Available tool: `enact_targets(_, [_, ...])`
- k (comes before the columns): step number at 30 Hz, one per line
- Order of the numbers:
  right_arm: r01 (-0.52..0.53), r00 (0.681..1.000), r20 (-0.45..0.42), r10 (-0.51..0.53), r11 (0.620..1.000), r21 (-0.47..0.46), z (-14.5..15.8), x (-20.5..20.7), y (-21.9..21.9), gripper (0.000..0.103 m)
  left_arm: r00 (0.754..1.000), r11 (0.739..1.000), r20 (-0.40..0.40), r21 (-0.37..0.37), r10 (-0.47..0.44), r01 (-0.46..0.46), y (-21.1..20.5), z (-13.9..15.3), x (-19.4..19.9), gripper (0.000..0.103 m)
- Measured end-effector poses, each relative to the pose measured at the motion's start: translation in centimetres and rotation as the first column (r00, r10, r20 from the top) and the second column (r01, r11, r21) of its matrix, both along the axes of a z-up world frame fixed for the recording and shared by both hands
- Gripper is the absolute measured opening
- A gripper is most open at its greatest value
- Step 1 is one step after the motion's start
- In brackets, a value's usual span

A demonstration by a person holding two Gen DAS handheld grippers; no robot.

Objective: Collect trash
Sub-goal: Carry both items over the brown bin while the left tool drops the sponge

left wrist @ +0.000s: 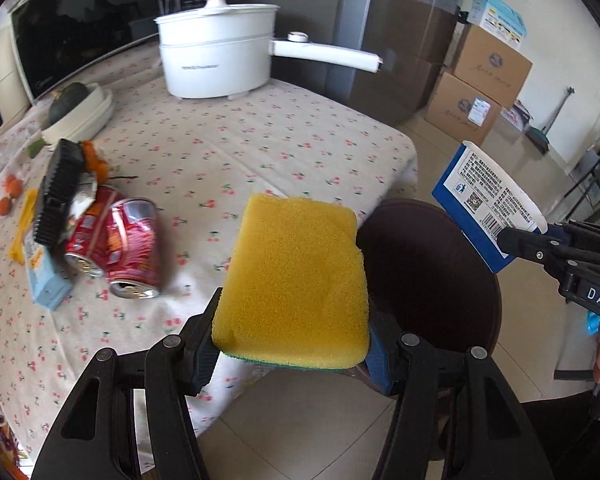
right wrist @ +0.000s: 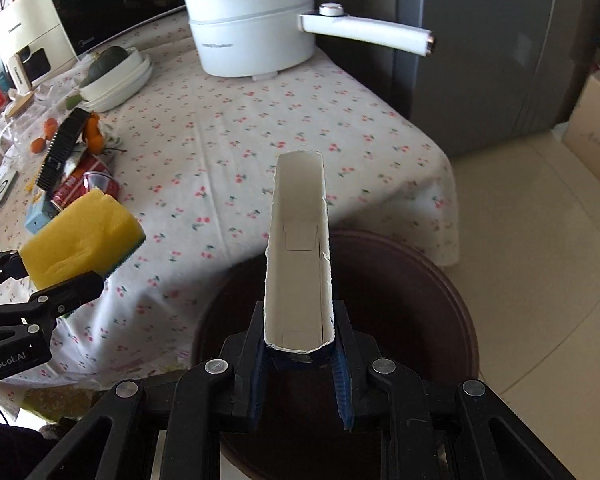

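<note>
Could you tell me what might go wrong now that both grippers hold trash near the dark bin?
1. The left gripper pinches only the near edge of the yellow sponge, which lies mostly over the tablecloth, not the dark bin; released here, it would likely miss.
2. The right gripper squeezes the open blue carton at its base; the thin walls may buckle and slip.
3. The crushed red cans could be overlooked.

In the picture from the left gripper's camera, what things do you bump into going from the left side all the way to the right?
Light blue carton → crushed red cans → yellow sponge held in the left gripper → dark round bin → blue and white box held in the right gripper.
</note>
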State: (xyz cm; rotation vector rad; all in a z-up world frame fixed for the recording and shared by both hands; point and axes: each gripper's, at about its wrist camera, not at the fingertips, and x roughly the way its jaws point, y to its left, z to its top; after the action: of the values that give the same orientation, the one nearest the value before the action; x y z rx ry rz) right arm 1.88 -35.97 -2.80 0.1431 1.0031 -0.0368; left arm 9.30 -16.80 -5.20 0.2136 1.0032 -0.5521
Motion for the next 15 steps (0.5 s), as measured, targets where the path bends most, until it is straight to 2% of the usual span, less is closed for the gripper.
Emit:
enact_targets(6, [0.053, 0.997, -0.054, -0.053, 0.999, -0.007, -2.0, -2.3, -3.7, 0.025, 0.995, 0.996, -0.046, 0.0, -0.085, 0.085, -4.4, -2.6, -0.7, 0.063])
enact_targets(10, [0.082, 0.994, -0.074, -0.082, 0.997, 0.001, -2.7, -3.0, -5.0, 0.025, 0.989, 0.99, -0.065, -0.047, -0.133, 0.13, -5.5, -3.6, -0.7, 0.065])
enact_targets(12, [0.084, 0.993, -0.081, -0.084, 0.996, -0.003, -3.0, -2.9, -5.2, 0.025, 0.987, 0.99, -0.087, -0.054, -0.132, 0.128, -5.8, -4.0, -0.4, 0.067])
enact_targets(14, [0.08, 0.993, -0.089, -0.08, 0.997, -0.004, -3.2, -3.0, -5.2, 0.025, 0.99, 0.994, -0.102, -0.052, -0.1, 0.095, -5.5, -4.3, 0.0, 0.079])
enact_targets(15, [0.076, 0.993, -0.092, -0.076, 0.997, -0.005, -3.3, -3.0, -5.1, 0.025, 0.992, 0.996, -0.098, -0.046, -0.083, 0.079, -5.4, -4.3, 0.0, 0.081])
